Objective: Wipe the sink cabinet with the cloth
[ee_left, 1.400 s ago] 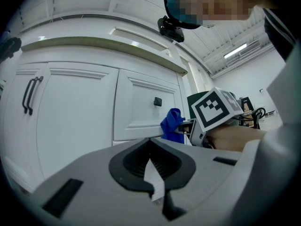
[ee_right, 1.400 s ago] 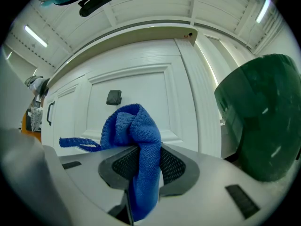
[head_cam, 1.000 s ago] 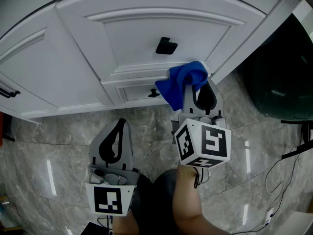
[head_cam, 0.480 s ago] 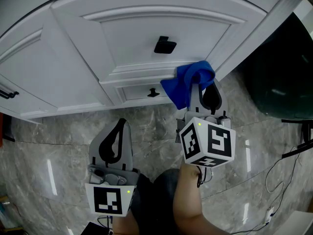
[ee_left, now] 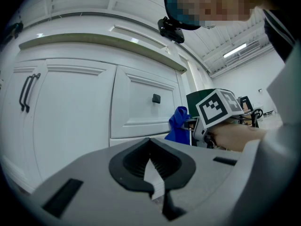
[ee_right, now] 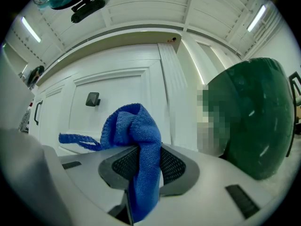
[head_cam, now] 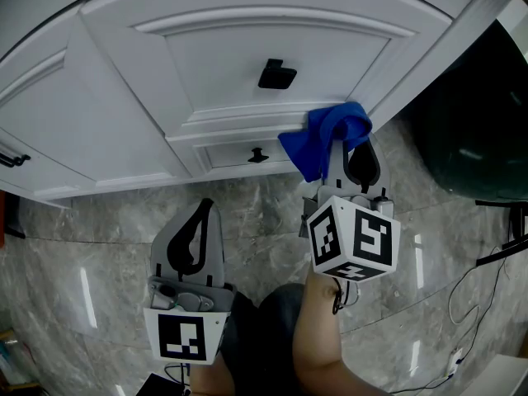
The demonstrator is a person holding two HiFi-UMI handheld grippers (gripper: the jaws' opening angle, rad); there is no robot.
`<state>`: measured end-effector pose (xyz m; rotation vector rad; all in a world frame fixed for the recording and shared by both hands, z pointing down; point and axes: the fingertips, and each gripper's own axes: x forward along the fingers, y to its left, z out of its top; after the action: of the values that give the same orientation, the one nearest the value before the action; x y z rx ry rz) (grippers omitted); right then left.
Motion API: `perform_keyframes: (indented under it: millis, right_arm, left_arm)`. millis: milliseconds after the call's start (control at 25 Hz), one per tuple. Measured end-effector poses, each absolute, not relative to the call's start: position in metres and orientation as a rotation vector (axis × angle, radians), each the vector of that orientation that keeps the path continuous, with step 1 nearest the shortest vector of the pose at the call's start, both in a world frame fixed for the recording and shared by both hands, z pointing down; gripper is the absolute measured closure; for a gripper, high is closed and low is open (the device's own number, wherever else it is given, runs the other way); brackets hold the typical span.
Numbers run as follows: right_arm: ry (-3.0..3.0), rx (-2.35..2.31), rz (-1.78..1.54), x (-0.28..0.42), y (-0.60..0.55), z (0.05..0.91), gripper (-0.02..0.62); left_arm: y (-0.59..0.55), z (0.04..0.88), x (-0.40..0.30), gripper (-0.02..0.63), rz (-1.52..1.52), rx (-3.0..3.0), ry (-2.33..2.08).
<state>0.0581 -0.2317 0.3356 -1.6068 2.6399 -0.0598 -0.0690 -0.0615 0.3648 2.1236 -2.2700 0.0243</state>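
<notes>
The white sink cabinet (head_cam: 247, 48) curves across the top of the head view, its middle door bearing a black knob (head_cam: 277, 74). A bunched blue cloth (head_cam: 326, 134) presses against the door's lower rail near its right corner, with my right gripper (head_cam: 340, 145) shut on it. In the right gripper view the cloth (ee_right: 136, 131) hangs down between the jaws in front of the door (ee_right: 122, 98). My left gripper (head_cam: 200, 213) hovers lower left over the floor, shut and empty, apart from the cabinet. The left gripper view shows the cloth (ee_left: 178, 124) at the door's right.
A small black knob (head_cam: 258, 155) sits on the low panel left of the cloth. A dark green rounded object (head_cam: 470, 130) stands right of the cabinet. The neighbouring door carries a black bar handle (head_cam: 12, 157). Grey marble floor (head_cam: 99, 238) lies below; cables (head_cam: 470, 304) trail at lower right.
My right gripper has slid the cloth rightward along the door's lower rail, uncovering the small knob. The left gripper has stayed in place.
</notes>
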Motion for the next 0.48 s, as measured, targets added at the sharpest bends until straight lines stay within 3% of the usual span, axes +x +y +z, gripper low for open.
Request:
perform_keyframes:
  millis: [480]
  right_arm:
    - [2.571, -1.684, -0.066, 0.075, -0.24, 0.338, 0.479]
  left_arm:
    - [-0.063, 0.366, -0.07, 0.606, 0.014, 2.121, -2.267]
